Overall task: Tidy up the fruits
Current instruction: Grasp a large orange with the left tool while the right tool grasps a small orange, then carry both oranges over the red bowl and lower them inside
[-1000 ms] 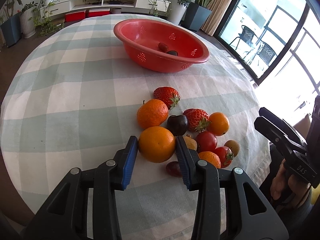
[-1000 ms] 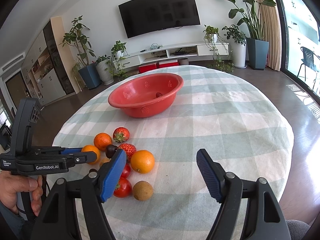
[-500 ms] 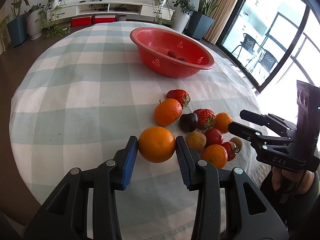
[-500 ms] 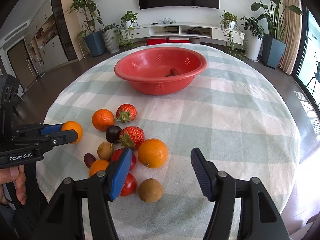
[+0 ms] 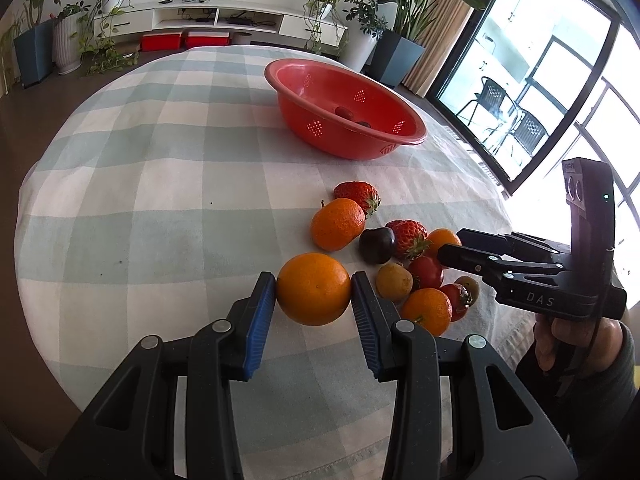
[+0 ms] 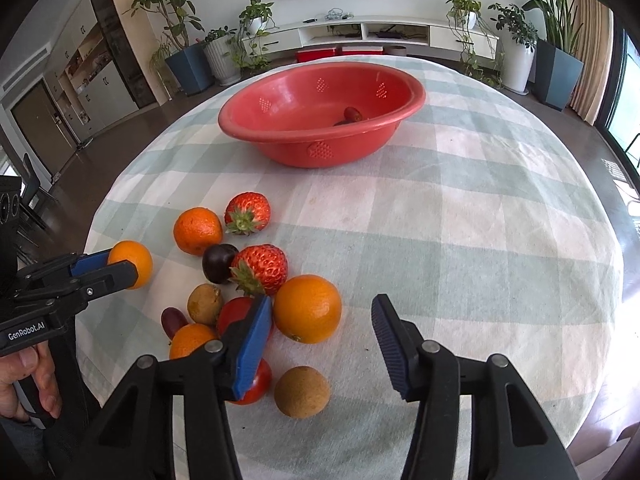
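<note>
My left gripper (image 5: 313, 294) clamps an orange (image 5: 313, 289); my right gripper (image 6: 320, 334), jaws just narrowing but untouching, needs to settle around another orange (image 6: 307, 309) before both go to the red colander (image 6: 320, 120).

Only two bits of readable text, both sitting on the gripper bodies

"DAS" is showing in pale letters on the side of the right gripper (image 5: 448, 249) in the left wrist view, and "GenRobot.AI" is showing in white on the black body of the left gripper (image 6: 130, 264) in the right wrist view.
</note>
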`<state>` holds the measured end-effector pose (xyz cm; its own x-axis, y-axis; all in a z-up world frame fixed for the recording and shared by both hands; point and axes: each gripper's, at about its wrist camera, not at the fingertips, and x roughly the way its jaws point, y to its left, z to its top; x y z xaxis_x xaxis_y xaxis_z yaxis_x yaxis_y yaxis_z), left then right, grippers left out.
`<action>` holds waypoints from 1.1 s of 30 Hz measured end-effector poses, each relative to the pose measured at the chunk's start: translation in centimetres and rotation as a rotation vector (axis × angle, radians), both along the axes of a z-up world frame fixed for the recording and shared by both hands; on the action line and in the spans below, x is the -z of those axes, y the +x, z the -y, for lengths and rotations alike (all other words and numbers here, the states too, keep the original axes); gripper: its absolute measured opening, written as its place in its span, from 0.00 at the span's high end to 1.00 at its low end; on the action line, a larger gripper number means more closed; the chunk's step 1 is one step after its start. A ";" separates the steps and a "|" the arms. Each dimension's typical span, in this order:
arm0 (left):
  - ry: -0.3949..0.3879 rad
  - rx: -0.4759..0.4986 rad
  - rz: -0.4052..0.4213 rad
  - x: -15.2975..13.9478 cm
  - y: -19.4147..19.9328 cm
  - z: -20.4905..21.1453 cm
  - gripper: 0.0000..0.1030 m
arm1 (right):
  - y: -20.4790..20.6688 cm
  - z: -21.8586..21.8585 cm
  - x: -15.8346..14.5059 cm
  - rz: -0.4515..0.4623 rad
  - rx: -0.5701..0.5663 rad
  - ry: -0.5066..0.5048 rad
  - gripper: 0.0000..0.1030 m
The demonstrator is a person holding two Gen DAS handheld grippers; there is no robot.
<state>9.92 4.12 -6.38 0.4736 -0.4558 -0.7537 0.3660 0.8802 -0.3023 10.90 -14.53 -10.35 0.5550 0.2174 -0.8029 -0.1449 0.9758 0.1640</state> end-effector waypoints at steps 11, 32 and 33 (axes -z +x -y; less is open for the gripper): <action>0.009 0.004 0.002 -0.1 -0.2 0.4 0.64 | 2.0 0.9 0.6 -0.107 -0.023 0.117 0.49; 0.010 0.000 0.021 -1.3 0.7 0.2 0.64 | 1.1 5.3 -2.8 0.019 0.050 0.315 0.62; 0.010 0.001 0.028 -1.7 1.0 0.2 0.64 | 1.2 5.6 -3.4 0.041 0.057 0.319 0.62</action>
<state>10.93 3.97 -4.69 0.4941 -0.4488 -0.7446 0.3746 0.8828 -0.2835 12.15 -20.15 -6.90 0.6037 0.4221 -0.6763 -0.1040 0.8828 0.4581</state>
